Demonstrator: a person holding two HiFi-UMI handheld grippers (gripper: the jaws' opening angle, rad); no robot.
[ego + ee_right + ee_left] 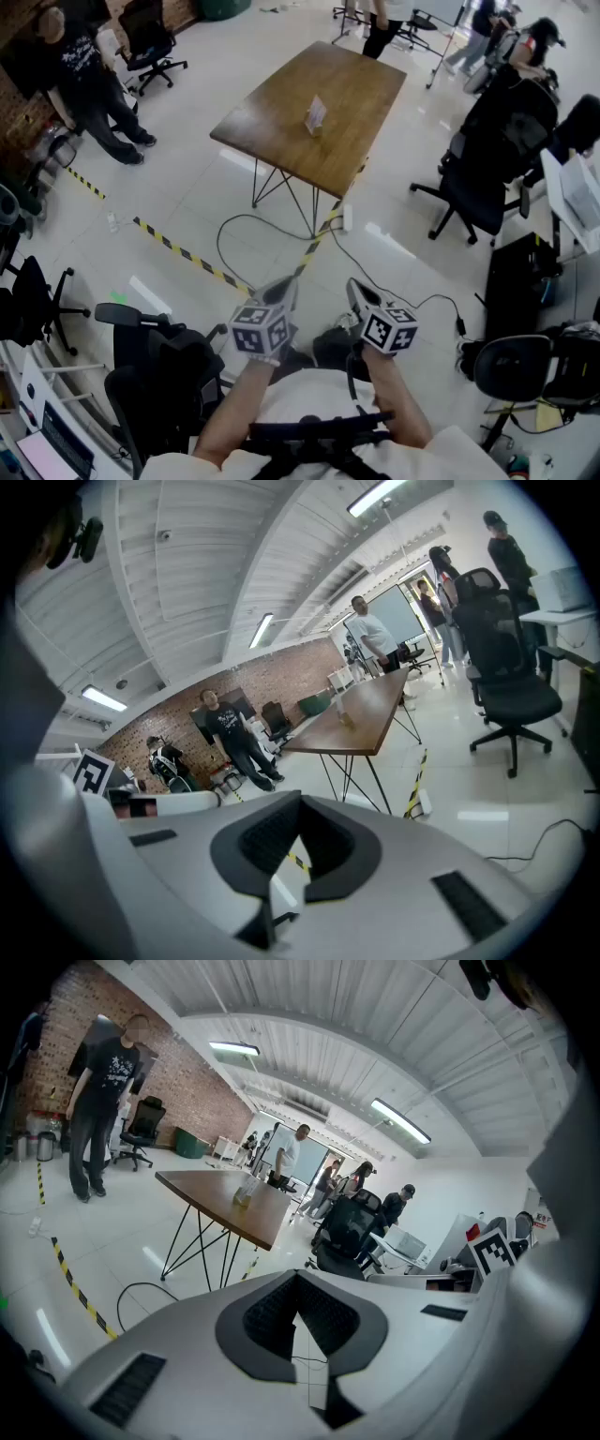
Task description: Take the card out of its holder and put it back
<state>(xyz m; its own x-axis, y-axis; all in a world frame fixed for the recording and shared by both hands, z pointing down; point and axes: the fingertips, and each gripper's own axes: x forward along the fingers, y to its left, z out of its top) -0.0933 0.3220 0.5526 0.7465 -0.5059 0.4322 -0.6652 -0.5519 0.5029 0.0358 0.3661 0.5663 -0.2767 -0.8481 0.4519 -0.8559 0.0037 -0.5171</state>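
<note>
The card in its clear holder stands near the middle of a wooden table, far ahead of me across the floor. Both grippers are held close to my body, well short of the table, and point towards it. My left gripper and my right gripper both have their jaws together with nothing between them. The left gripper view shows the holder small on the table, beyond the shut left gripper. In the right gripper view the holder sits on the table, past the shut right gripper.
Black and yellow tape and a cable with a power strip lie on the floor between me and the table. Black office chairs stand at the right, another at my left. A person stands at far left.
</note>
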